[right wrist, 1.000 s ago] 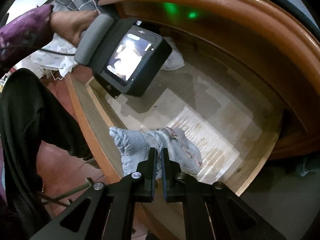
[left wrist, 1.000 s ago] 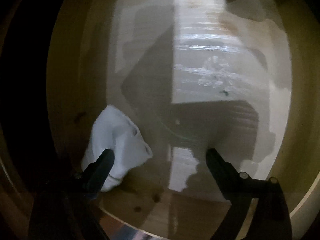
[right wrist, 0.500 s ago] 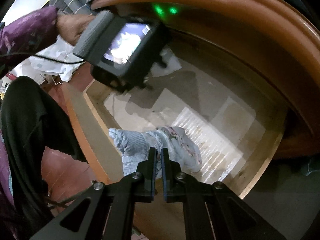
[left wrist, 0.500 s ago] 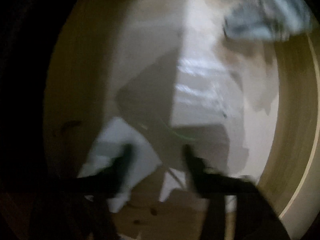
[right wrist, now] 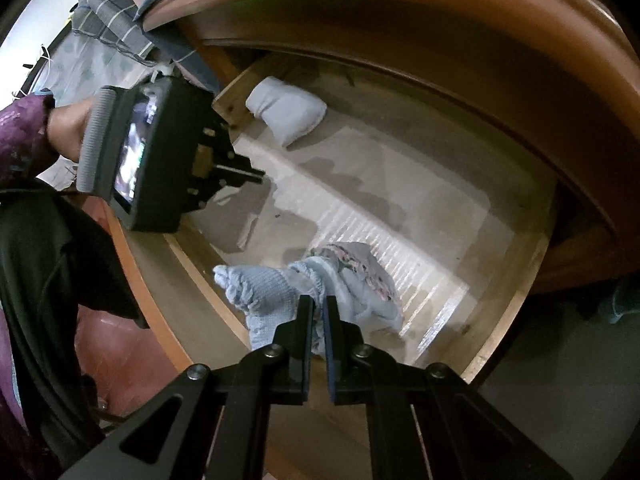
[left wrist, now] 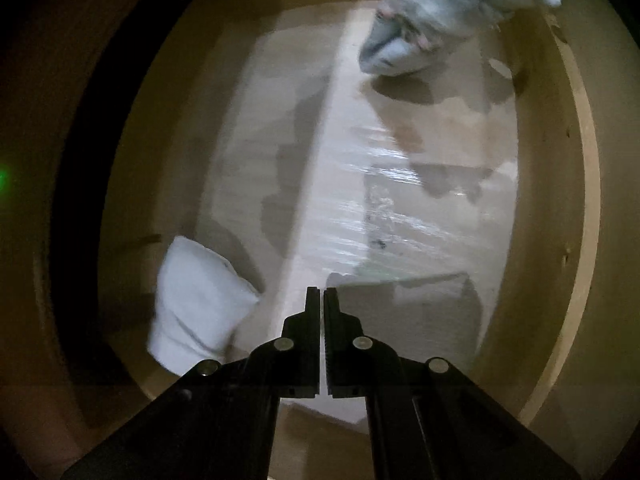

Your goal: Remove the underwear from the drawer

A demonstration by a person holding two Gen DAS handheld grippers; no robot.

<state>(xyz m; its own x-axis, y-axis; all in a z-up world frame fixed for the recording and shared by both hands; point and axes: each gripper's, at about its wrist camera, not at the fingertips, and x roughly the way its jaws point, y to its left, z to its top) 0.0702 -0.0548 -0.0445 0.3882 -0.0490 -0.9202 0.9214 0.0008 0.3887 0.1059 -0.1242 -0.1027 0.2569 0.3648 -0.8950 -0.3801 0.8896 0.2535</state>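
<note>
Drawer point(right wrist: 516, 312): pulled open, pale lined floor, wooden walls; seen from above by both wrist cameras.

Left gripper point(left wrist: 321, 300): held over the drawer's near edge by a hand point(right wrist: 66, 128) in a purple patterned sleeve point(right wrist: 20, 136), pointed steeply down and inward. Its jaws have just been closing and now stand together; nothing is seen between them.

White folded underwear point(left wrist: 196, 308): lying on the drawer floor in one end corner, just beside the left gripper's tips and apart from them. In the right wrist view the same piece point(right wrist: 286, 114) is seen against the end wall, under the furniture's overhanging brown rim point(right wrist: 460, 52).

Right gripper point(right wrist: 318, 306): pointed steeply down over the drawer's near edge, jaws narrowed onto cloth.

Light blue knitted underwear point(right wrist: 264, 292): bunched with a floral-printed piece, pinched between the right gripper's pads, draped over the near edge with its lower part toward the drawer floor. In the left wrist view it point(left wrist: 440, 16) is blurred.
</note>
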